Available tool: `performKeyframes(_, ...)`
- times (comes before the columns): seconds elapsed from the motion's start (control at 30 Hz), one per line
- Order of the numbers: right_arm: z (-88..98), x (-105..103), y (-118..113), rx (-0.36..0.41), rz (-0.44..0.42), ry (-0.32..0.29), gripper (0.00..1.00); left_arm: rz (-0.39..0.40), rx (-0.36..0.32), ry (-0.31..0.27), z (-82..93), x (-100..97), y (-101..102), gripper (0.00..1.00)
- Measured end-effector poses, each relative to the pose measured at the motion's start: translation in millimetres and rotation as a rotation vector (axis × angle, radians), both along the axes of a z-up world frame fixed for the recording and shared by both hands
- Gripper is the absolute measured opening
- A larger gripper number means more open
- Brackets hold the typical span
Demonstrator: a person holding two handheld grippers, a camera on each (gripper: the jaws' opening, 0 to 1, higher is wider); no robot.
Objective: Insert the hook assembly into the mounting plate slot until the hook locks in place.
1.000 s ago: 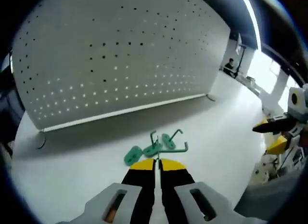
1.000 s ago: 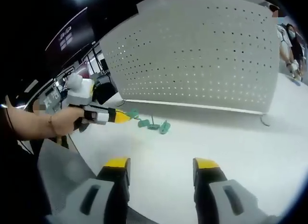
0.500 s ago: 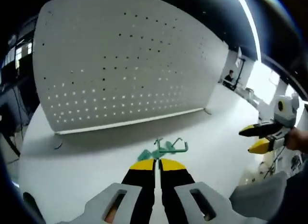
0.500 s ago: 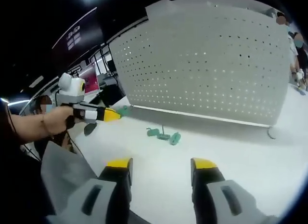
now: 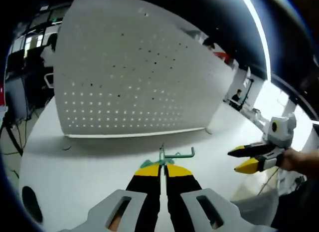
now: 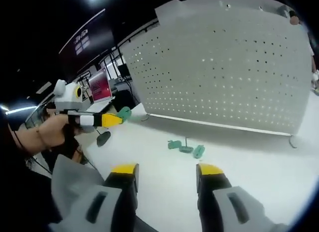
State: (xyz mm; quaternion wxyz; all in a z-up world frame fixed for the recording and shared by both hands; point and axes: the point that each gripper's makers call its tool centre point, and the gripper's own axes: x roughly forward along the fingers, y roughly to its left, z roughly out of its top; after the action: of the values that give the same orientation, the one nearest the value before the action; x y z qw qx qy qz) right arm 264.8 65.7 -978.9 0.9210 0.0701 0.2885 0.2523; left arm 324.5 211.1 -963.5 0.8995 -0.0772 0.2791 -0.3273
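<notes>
Leftmost in the right gripper view, the left gripper was held level above the white table, jaws clamped on a green hook assembly. Three more green hooks lay before the perforated mounting plate. Jaws of the right gripper stood apart. No writing was legible.

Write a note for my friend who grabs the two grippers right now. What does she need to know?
Left gripper: shut on a green hook, lifted off the white table.
Right gripper: open, holding nothing, hovering above the table.
More green hooks lie on the table in front of the white pegboard, which stands upright.
Done: one hook picked up.
Left: carry it to the pegboard, push it into a hole until it locks, and keep the hooks and the board in sight.
</notes>
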Motion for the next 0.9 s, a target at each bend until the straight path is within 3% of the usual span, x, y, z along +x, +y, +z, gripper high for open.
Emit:
performKeyframes(0.1,11.9,3.3,11.0,0.018,0.015,-0.02,0.4,-0.007,-0.017,-0.002,1.8,-5.1,-2.8,0.02)
performKeyframes(0.17,23.9,7.6,17.8,-0.073,0.076,-0.123,0.34,-0.018,-0.035,-0.026,2.8,-7.8,-5.9,0.02)
performKeyframes(0.2,26.8,7.5,22.4,-0.076,0.082,-0.13,0.33,-0.016,-0.098,-0.016,4.7,-9.8,-10.8,0.02)
performKeyframes(0.27,33.6,5.8,39.1,-0.007,0.113,-0.111,0.34,0.003,-0.141,0.006,2.6,-11.9,-12.0,0.02)
performKeyframes(0.33,41.4,8.0,49.8,0.051,0.118,-0.109,0.34,-0.005,-0.128,0.002,0.5,-15.1,-14.4,0.02)
performKeyframes(0.47,47.9,12.6,64.2,0.112,0.124,-0.098,0.33,-0.032,-0.15,-0.023,8.9,-22.0,-23.3,0.02)
performKeyframes(0.57,53.4,15.4,79.7,0.219,0.119,-0.063,0.31,-0.053,-0.16,-0.045,15.5,-26.0,-29.3,0.02)
performKeyframes(0.9,64.3,25.4,97.2,0.409,0.082,-0.001,0.2,-0.043,-0.2,-0.115,33.1,-28.9,-29.4,0.02)
